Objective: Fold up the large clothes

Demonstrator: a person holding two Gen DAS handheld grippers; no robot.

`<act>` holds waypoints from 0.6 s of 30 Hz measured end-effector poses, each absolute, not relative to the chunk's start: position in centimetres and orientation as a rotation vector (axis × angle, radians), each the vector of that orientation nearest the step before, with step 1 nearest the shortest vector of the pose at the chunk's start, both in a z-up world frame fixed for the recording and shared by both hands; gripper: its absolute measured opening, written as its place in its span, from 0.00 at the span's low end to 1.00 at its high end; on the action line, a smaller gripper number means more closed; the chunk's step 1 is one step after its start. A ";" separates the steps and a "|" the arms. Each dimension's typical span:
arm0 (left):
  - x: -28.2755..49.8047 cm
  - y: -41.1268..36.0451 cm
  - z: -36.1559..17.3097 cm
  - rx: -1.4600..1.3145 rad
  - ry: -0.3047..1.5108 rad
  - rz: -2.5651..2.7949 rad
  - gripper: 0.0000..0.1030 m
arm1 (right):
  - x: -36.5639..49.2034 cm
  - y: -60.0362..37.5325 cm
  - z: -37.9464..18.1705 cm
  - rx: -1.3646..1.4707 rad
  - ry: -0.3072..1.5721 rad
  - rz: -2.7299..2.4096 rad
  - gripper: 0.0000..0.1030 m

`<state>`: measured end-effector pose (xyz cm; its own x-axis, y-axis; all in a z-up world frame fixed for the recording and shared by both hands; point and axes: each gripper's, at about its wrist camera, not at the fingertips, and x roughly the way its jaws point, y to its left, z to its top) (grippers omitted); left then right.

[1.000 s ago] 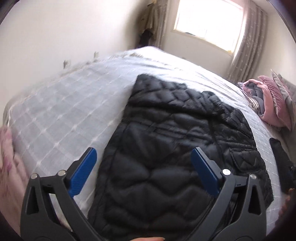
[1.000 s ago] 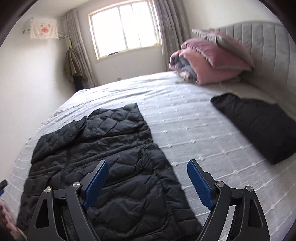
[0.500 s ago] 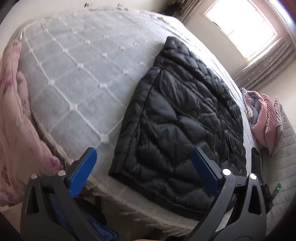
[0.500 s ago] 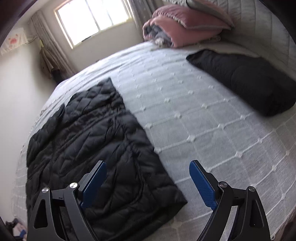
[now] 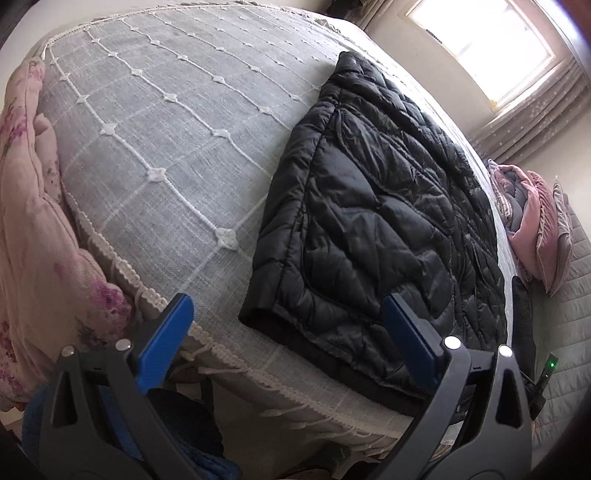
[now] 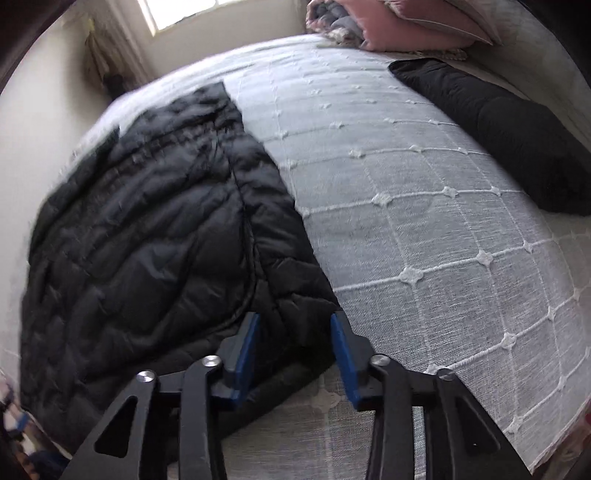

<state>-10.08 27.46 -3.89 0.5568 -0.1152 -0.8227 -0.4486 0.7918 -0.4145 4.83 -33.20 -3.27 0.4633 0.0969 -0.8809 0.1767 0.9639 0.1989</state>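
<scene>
Black quilted jacket [image 5: 380,221] lies flat on the grey bedspread [image 5: 166,122], hem at the bed's edge. Pink bedding [image 5: 532,221] and another dark garment [image 6: 509,129] sit further up. Left gripper [image 5: 291,332] stays spread wide near the hem corner; right gripper [image 6: 293,345] has narrowed around the other corner, not clamped.

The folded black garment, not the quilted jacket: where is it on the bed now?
In the right wrist view the folded black garment lies at the upper right, on the bedspread just below the pink pillows, apart from the quilted jacket.
</scene>
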 end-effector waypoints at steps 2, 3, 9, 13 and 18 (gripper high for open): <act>-10.3 27.3 -3.9 -0.648 0.984 0.203 0.98 | 5.1 -32.7 -3.6 0.240 1.103 -0.042 0.25; -10.5 27.3 -3.9 -0.646 0.984 0.199 0.98 | 5.0 -32.7 -3.5 0.235 1.100 -0.043 0.25; -11.4 27.9 -3.9 -0.641 0.972 0.221 0.98 | 4.2 -33.8 -2.5 0.279 1.083 -0.048 0.26; -11.9 28.4 -3.9 -0.652 0.954 0.240 0.98 | 3.7 -34.6 -2.4 0.284 1.096 -0.083 0.36; -11.4 27.8 -4.3 -0.646 0.959 0.195 0.94 | 3.1 -34.9 -1.8 0.255 1.048 -0.112 0.68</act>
